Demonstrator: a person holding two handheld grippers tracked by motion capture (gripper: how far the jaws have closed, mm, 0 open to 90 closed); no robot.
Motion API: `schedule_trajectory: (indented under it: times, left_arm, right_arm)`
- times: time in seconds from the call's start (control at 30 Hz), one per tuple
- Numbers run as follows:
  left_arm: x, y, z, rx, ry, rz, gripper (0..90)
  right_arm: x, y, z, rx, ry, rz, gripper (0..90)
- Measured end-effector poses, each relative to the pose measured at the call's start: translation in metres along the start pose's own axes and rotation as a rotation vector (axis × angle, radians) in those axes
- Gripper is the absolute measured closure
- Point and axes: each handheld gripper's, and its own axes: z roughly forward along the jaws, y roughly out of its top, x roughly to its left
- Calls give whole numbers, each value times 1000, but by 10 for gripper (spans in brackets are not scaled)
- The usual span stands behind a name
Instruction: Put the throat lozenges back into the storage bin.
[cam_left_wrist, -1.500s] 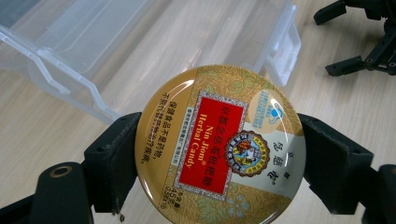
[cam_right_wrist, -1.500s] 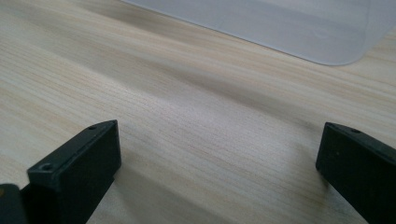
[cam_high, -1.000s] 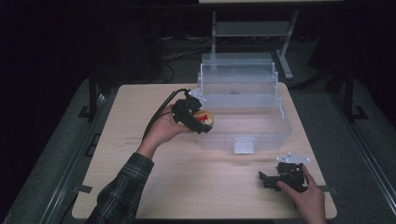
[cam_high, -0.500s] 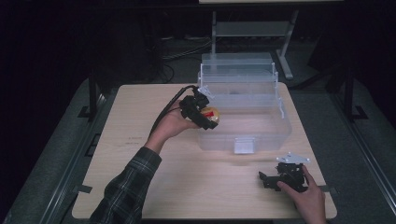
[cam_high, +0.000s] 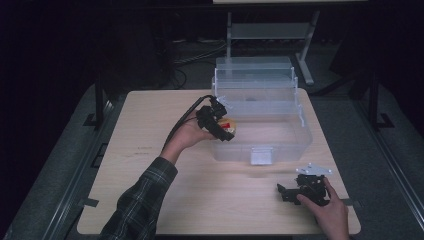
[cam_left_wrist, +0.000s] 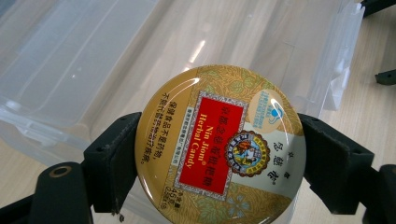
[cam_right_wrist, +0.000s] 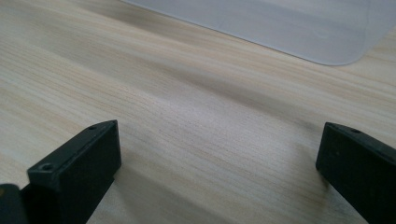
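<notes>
1. One round candy tin (cam_left_wrist: 219, 144), gold with a red label reading "Nin Jiom Herbal Candy", sits clamped between the two black jaws of the left gripper (cam_high: 220, 125). The jaws press on opposite sides of its rim, and the lid faces the camera in the left gripper view.
2. In the high view the tin (cam_high: 229, 126) is held in the air at the left front corner of the clear plastic box (cam_high: 295, 137), just over its rim.
3. There is one such box (cam_left_wrist: 93, 60) on the bench (cam_high: 150, 150). It is transparent, its lid stands open at the far side, and one white latch (cam_high: 261, 156) shows on its front wall.
4. The right gripper (cam_high: 292, 192) rests low on the bench near the front right corner, well apart from the tin. Its two jaws stand wide apart with nothing between them; bare wood (cam_right_wrist: 210, 116) shows in the gap.
5. Two hands are in view, one on each gripper; the left arm wears a plaid sleeve (cam_high: 142, 200).
6. A corner of the box (cam_right_wrist: 299, 32) lies beyond the right gripper's jaws.
</notes>
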Motion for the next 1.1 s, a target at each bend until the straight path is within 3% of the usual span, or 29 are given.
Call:
schedule_trajectory:
  times: [0.57, 1.1]
  left_arm:
    - [1, -1, 2, -8, -6, -14, 181]
    - [-9, -8, -23, -51, 7, -9, 181]
  right_arm:
    - [0, 0, 0, 1, -1, -2, 0]
    - [0, 0, 0, 1, 2, -2, 0]
